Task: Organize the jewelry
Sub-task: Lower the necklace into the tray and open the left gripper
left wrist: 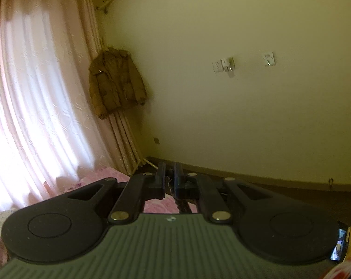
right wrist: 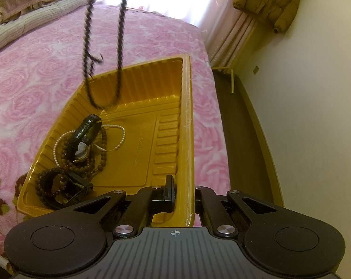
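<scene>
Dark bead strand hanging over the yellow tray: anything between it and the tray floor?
Nothing visible. The bead strand hangs from the left hand-held gripper, its loop over the bare far end of the yellow tray. The watches and pearls lie nearer, along the left wall.

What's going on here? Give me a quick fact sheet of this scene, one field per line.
Setting: bed with pink rose blanket
Container: yellow tray on the blanket
In tray: watch, pearl strand, brown bead strings, all at its left side
Left gripper: shut on dark beaded necklace, which hangs over the tray
Right gripper: shut on the tray's right wall
Background: brown jacket by the curtain
</scene>
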`<state>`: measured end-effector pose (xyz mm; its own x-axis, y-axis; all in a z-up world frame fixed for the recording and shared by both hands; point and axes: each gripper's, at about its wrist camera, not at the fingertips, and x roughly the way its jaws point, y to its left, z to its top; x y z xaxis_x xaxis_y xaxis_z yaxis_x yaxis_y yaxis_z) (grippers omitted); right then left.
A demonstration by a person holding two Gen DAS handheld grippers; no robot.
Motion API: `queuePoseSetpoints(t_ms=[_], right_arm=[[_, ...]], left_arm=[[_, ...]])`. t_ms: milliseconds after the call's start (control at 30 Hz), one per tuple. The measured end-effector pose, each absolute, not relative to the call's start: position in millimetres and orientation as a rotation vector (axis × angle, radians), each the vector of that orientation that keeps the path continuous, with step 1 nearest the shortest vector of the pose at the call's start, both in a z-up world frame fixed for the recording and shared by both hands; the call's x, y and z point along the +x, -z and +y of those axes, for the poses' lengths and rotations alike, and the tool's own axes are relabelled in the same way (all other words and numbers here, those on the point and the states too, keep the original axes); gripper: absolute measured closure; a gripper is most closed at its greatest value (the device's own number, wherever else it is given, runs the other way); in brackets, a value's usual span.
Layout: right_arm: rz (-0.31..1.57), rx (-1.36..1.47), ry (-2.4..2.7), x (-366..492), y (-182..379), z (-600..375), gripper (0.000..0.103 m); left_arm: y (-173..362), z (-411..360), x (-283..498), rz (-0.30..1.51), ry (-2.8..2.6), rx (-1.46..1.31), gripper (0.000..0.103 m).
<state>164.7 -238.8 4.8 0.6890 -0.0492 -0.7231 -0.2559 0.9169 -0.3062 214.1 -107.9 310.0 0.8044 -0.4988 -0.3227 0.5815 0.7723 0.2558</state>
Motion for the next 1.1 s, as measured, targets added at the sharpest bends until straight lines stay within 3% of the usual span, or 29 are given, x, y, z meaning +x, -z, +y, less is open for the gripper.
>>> queuePoseSetpoints(t_ms=[567,1100], right_arm=[[0.813,-0.402,-0.119,168,-4,-240,0.100],[0.818,-0.396,-0.118,169,-3,-242,0.100]], left_arm=[[-217,-169,253,0.431,0.655,0.415,0.097],[-130,-170,267,0.623,0.673,0.443,0.097]])
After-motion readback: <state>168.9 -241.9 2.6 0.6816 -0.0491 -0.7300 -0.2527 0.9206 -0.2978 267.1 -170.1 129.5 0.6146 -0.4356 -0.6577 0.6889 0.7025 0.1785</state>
